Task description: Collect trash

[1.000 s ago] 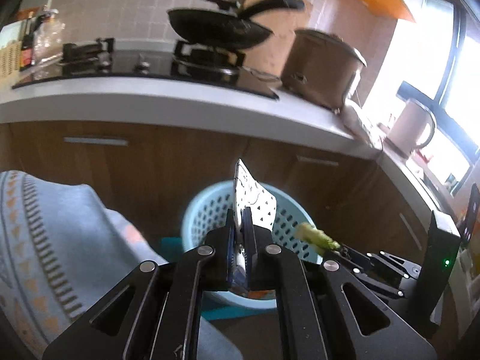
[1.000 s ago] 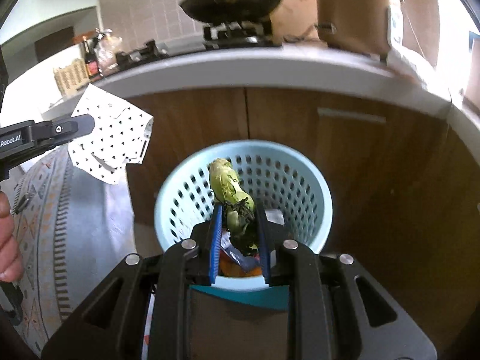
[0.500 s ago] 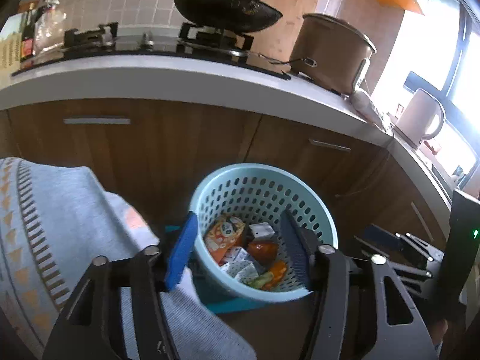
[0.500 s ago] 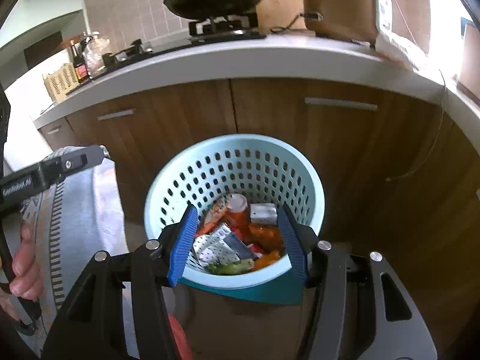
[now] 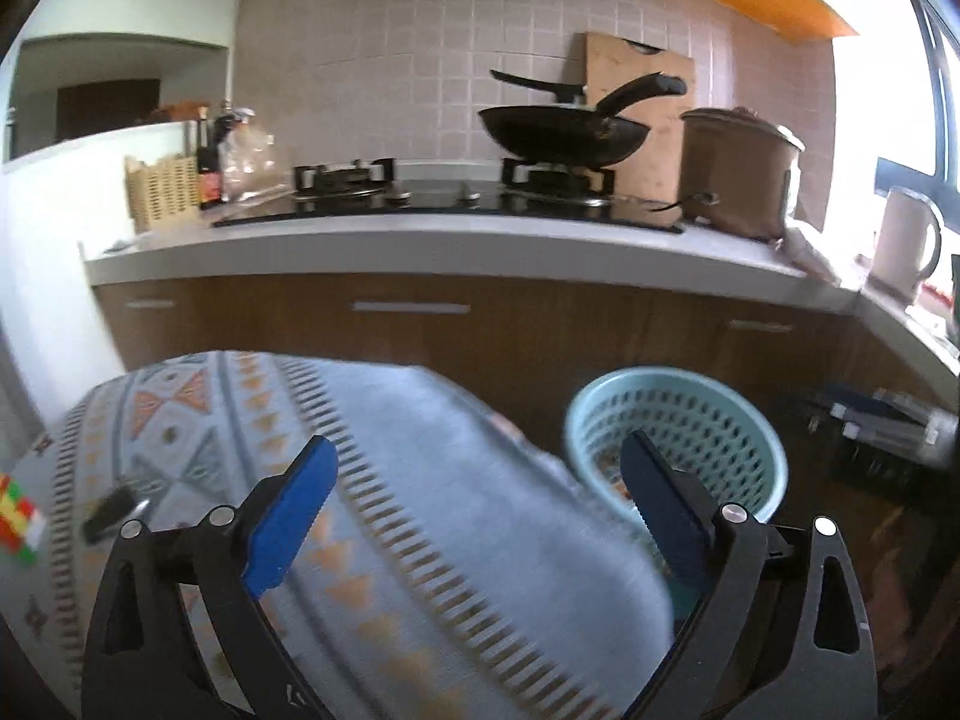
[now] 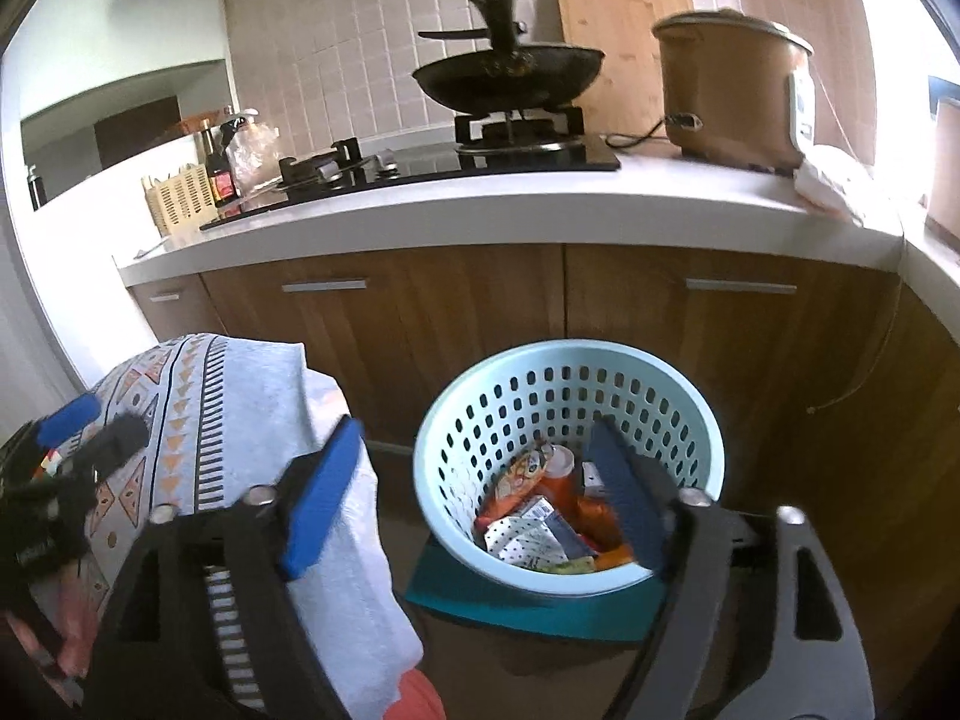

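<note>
A light blue perforated basket (image 6: 570,372) stands on the floor against the wooden cabinets; it also shows in the left wrist view (image 5: 678,402). Inside it lie several pieces of trash (image 6: 540,522): orange packets, a spotted paper and a green scrap. My right gripper (image 6: 474,486) is open and empty, raised above and in front of the basket. My left gripper (image 5: 480,498) is open and empty over a patterned cloth (image 5: 372,480), left of the basket. The left gripper also shows at the left edge of the right wrist view (image 6: 66,456).
The patterned cloth covers a table beside the basket (image 6: 240,420). A coloured cube (image 5: 18,513) and a small dark object (image 5: 111,513) lie on it. The counter (image 6: 540,204) carries a hob, a black pan (image 6: 510,75) and a brown cooker (image 6: 732,90).
Both grippers let go of their trash, the spotted paper and the green scrap, which now lie in the basket. Both have since drawn back; the left has swung left over the cloth.
</note>
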The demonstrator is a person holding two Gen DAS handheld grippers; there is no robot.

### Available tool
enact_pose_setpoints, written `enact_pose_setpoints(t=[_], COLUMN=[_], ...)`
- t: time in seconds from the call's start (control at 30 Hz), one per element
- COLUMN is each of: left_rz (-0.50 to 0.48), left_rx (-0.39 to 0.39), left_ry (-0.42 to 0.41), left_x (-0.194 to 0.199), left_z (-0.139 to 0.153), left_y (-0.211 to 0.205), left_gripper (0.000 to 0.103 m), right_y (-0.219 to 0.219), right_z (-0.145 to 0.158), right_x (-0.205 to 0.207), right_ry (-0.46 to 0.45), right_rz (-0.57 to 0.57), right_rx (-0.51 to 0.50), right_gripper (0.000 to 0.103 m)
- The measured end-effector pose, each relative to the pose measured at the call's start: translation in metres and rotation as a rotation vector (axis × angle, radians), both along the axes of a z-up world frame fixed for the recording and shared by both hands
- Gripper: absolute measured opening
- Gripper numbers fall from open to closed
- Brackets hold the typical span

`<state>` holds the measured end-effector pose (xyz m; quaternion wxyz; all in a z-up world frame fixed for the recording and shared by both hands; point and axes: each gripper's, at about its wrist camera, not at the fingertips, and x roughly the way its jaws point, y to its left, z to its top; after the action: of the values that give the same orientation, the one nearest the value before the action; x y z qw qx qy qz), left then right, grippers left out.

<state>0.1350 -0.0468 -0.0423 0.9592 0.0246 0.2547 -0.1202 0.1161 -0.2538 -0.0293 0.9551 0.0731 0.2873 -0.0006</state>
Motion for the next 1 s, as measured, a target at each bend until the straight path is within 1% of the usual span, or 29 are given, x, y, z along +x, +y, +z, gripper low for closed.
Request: enact_pose_setpoints(t=[0.07,0.2,0.27,0.43,0.53,0.63,0.7,0.8,1.0], left_rz=[0.039,0.116,0.135,0.139,0.15,0.171,0.167,0.159,0.175], left_rx=[0.0,-0.047,-0.04,-0.006,-0.022,-0.011,-0.024,-0.065,-0.072], left_ry=[0.007,-0.008,-0.012,-0.035,-0.045,-0.067,-0.05,-0.025,-0.036], left_x=[-0.001,0.001,0.001,-0.004,-0.006,-0.011,-0.01,-0.008,-0.012], left_z=[-0.007,-0.016,-0.017,-0.014,-0.011,-0.008,-0.008,-0.008,-0.007], left_y=[0.012,0.035,0.039,0.039,0.042,0.043,0.044,0.049,0.051], left_gripper=[0.092,0.092,0.092,0.092,0.092,0.093,0.093,0.093,0.095], right_y=[0.011,0.023,0.026,0.028,0.027,0.027,0.029,0.031,0.028], right_z=[0.003,0.005,0.004,-0.007,-0.009,-0.005,-0.004,-0.005,-0.004], right_x=[-0.001,-0.003,-0.007,-0.004,0.002,0.002,0.0,-0.002,-0.013], right_ry=[-0.015,-0.034,-0.056,-0.072,-0.069,-0.083,-0.087,-0.084,-0.089], right_rz=[-0.003,-0.01,-0.051,-0.133,-0.15,-0.161,-0.165,-0.161,-0.17], right_rx=[-0.017,-0.017,-0.028,-0.081,-0.079,-0.066,-0.063,-0.075,-0.079], right_gripper=[0.085,0.088,0.094,0.095,0.095,0.095,0.095,0.095,0.095])
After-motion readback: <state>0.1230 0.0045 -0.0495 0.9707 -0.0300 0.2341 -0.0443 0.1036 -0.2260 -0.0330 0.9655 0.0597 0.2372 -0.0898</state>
